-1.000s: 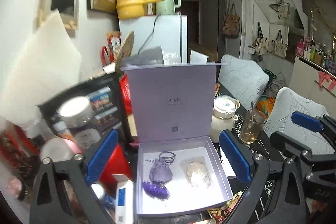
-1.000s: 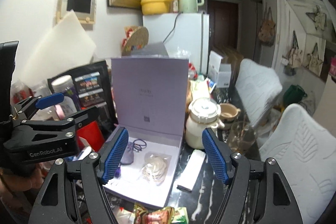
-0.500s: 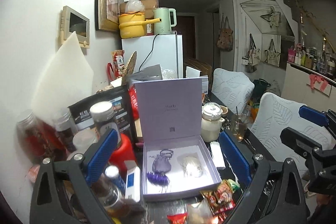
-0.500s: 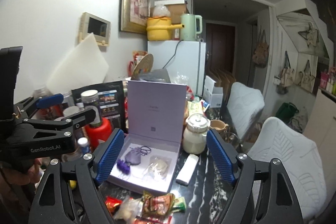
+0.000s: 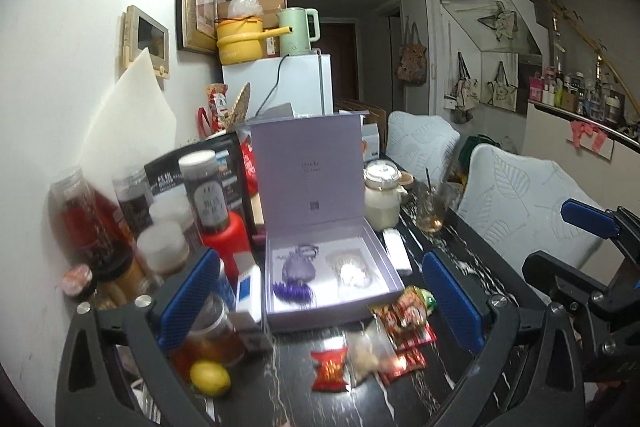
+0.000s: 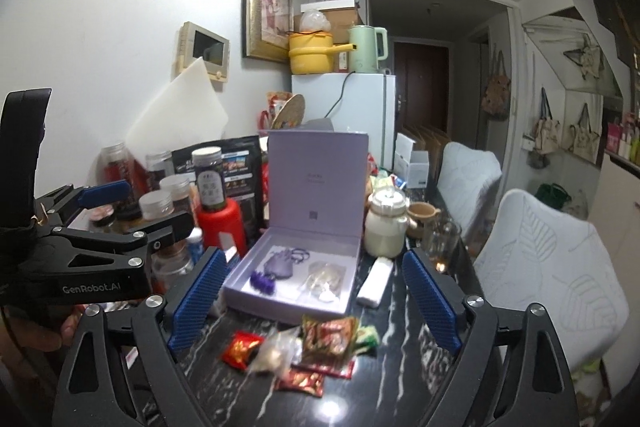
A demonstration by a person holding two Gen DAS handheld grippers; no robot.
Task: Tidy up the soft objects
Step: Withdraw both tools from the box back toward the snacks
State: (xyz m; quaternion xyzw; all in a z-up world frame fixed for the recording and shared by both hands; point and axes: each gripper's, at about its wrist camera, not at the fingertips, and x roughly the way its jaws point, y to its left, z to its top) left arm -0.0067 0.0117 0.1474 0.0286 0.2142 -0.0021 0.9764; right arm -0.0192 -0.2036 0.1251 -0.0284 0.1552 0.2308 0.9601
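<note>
Inside the open flat lilac cardboard box (image 6: 256, 297) lie a soft purple cloth pouch (image 6: 281, 264) and a clear packet (image 6: 326, 277), kept tidy; before it, left tool (image 5: 318, 301) and right tool (image 6: 310, 301) have just been opening, wide, empty, ready.

A lived-in home: small fridge (image 6: 362, 115) topped with kettle (image 6: 366, 49), framed picture (image 6: 268, 5), tote bags (image 6: 584, 135) on the wall.

Purple pouch (image 5: 298, 269) (tasselled) in open box (image 5: 394, 273)
</note>
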